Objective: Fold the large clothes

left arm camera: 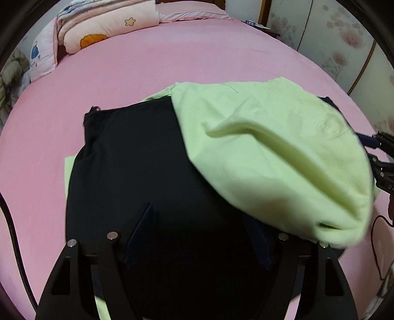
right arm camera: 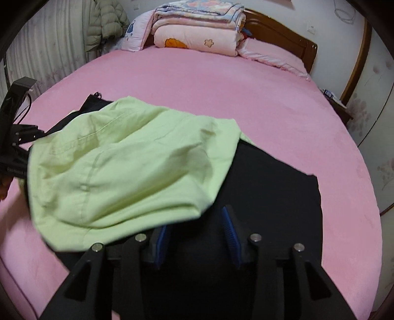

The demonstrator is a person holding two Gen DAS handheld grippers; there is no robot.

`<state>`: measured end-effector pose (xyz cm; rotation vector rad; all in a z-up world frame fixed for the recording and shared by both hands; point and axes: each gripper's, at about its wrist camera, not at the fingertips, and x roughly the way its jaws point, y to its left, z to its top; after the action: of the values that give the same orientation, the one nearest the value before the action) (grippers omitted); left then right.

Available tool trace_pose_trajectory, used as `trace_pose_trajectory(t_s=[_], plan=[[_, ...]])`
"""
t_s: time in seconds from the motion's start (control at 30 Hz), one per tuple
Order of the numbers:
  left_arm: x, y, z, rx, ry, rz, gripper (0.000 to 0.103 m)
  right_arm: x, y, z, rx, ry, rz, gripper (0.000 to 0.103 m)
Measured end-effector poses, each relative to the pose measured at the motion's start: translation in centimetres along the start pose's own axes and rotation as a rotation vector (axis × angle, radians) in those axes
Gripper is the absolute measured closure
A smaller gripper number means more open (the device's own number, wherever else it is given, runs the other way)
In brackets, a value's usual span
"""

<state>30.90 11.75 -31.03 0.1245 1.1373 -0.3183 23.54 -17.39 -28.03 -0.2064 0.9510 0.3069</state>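
A large garment, black outside (left arm camera: 138,167) with a light green lining (left arm camera: 270,152), lies on the pink bed (left arm camera: 123,73). A green part is folded over the black part. My left gripper (left arm camera: 202,221) is open just above the black cloth, its right finger partly under the green fold. In the right wrist view the green fold (right arm camera: 128,172) lies to the left over the black cloth (right arm camera: 270,187). My right gripper (right arm camera: 197,221) is open above the black cloth, holding nothing. Each gripper shows at the edge of the other's view.
Folded pink quilts (right arm camera: 197,32) and pillows (right arm camera: 270,56) are stacked at the wooden headboard (right arm camera: 283,32). A puffy jacket (right arm camera: 106,22) hangs by the wall on the left. A nightstand (right arm camera: 337,103) stands at the right bedside.
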Motion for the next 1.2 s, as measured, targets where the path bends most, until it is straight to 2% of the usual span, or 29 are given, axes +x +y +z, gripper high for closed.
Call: trace_pose_trajectory(t_s=[0.1, 0.2, 0.33, 0.43, 0.5, 0.6, 0.73, 0.83, 0.9, 1.2], plan=[[-2.3, 0.2, -0.4, -0.034, -0.013, -0.012, 0.03, -1.9, -0.4, 0.3, 0.019, 0.027, 0.015, 0.062], [-5.5, -0.2, -0.1, -0.111, -0.037, -0.006, 0.03, -4.5, -0.7, 0.9, 0.075, 0.028, 0.058, 0.062], [-8.4, 0.5, 2.1, -0.283, -0.106, -0.084, 0.03, -6.2, -0.2, 3.1, 0.167, 0.028, 0.105, 0.062], [-7.9, -1.0, 3.6, -0.363, -0.142, -0.127, 0.03, -5.6, 0.8, 5.4, 0.224, 0.011, 0.131, 0.064], [-6.4, -2.6, 4.7, -0.372, -0.143, -0.117, 0.03, -4.3, 1.5, 6.3, 0.227, 0.004, 0.122, 0.074], [-3.2, -5.4, 4.3, -0.368, -0.139, -0.084, 0.031, -1.5, 2.1, 7.2, 0.253, 0.003, 0.133, 0.085], [1.1, -6.6, 3.3, -0.347, -0.067, 0.019, 0.04, 2.7, 2.4, 6.6, 0.308, 0.06, 0.134, 0.086], [2.6, -6.8, 1.7, -0.34, -0.03, 0.084, 0.04, 4.7, 2.5, 4.8, 0.329, 0.117, 0.125, 0.089], [2.8, -6.7, 0.9, -0.341, -0.02, 0.084, 0.04, 5.1, 2.7, 3.5, 0.328, 0.143, 0.123, 0.091], [3.6, -8.3, -1.0, -0.255, -0.023, 0.114, 0.04, 4.8, 3.4, 0.1, 0.307, 0.152, 0.103, 0.093]])
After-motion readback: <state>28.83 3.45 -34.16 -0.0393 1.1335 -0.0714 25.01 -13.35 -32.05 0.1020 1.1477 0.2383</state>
